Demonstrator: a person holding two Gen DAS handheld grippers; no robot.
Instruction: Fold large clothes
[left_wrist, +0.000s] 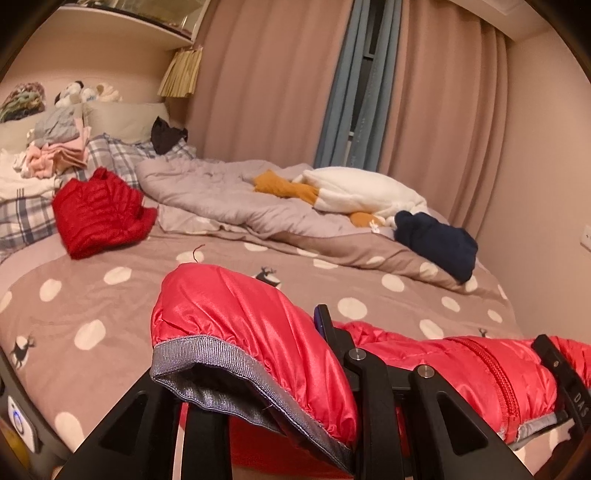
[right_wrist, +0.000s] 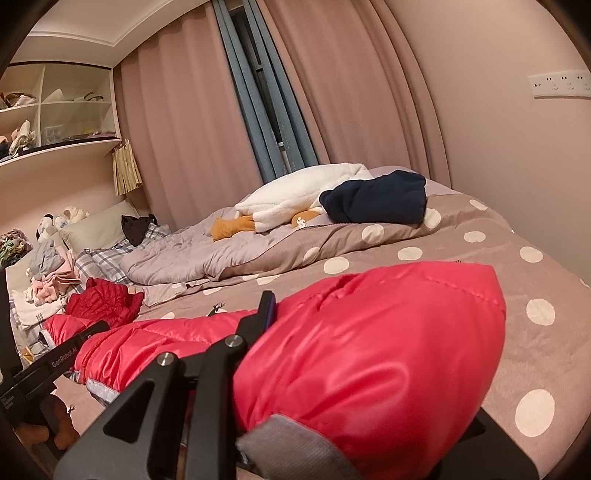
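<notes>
A red puffer jacket (left_wrist: 236, 325) with grey trim and a red zipper is held stretched between my two grippers above the bed. My left gripper (left_wrist: 291, 369) is shut on the jacket's left end, the fabric bulging over its fingers. My right gripper (right_wrist: 295, 350) is shut on the jacket (right_wrist: 369, 343) at its right end. Each view shows the other gripper's black finger at the far end of the jacket. The fingertips are mostly hidden by fabric.
The bed (left_wrist: 92, 295) has a brown polka-dot cover. On it lie a folded red jacket (left_wrist: 99, 212), a rumpled grey quilt (left_wrist: 221, 192), a white and orange plush (left_wrist: 351, 192), a navy garment (left_wrist: 439, 243) and a pile of clothes (left_wrist: 55, 151) by the pillows. Curtains hang behind.
</notes>
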